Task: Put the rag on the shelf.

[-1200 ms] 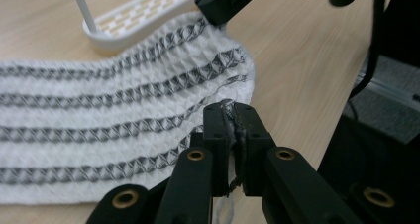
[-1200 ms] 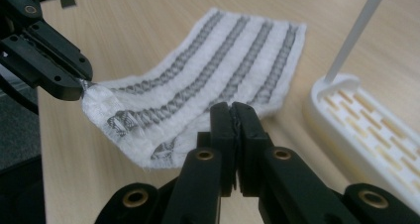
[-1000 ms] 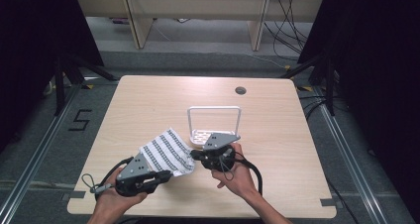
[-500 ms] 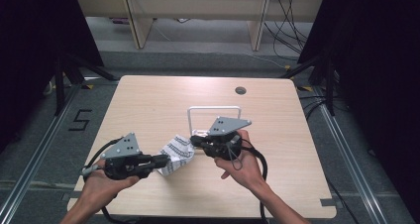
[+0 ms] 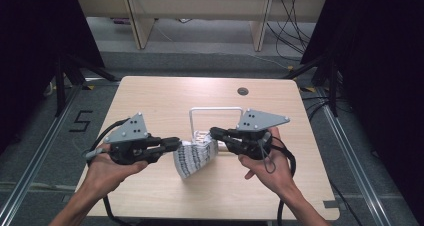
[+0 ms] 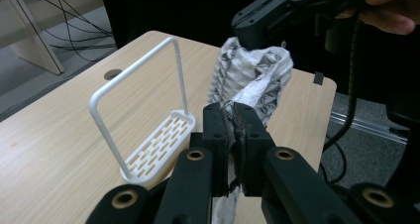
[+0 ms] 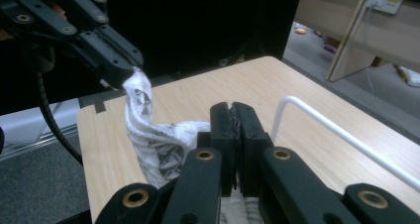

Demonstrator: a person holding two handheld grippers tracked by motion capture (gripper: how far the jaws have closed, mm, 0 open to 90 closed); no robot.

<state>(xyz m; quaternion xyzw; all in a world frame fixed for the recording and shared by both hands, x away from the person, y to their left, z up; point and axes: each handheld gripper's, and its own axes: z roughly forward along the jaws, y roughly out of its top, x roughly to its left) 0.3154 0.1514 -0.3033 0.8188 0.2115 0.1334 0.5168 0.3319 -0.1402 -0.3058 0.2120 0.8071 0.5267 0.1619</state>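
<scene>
Cloth (image 5: 194,157), white with dark striped print, hangs bunched between two claws above the tabletop (image 5: 165,93), near its front middle. Left claw (image 5: 176,142) points right in the high view, jaws clamped tight on the cloth's left corner; in the left gripper view the black jaws pinch a crumpled fold of the cloth (image 6: 252,80) between them. Right claw (image 5: 214,132) points left, jaws pressed together on the cloth's upper right corner; in the right gripper view the closed jaws have fabric coming out underneath, and the cloth (image 7: 158,135) runs up to the other claw (image 7: 124,68) at upper left. Each claw sits in a person's hand, left hand (image 5: 107,168) and right hand (image 5: 267,168), coming in from the bottom edge. Cloth sags lower in the middle, bottom edge close to the tabletop; can't tell if it touches. White rack (image 5: 216,117) with tall wire handle and slotted base stands on the tabletop just behind the cloth and right claw; the slotted base is clear in the left gripper view (image 6: 158,149). Round dark hole (image 5: 243,91) sits in the tabletop far side, well apart from the cloth. Black cables trail from both claws off the front edge.
</scene>
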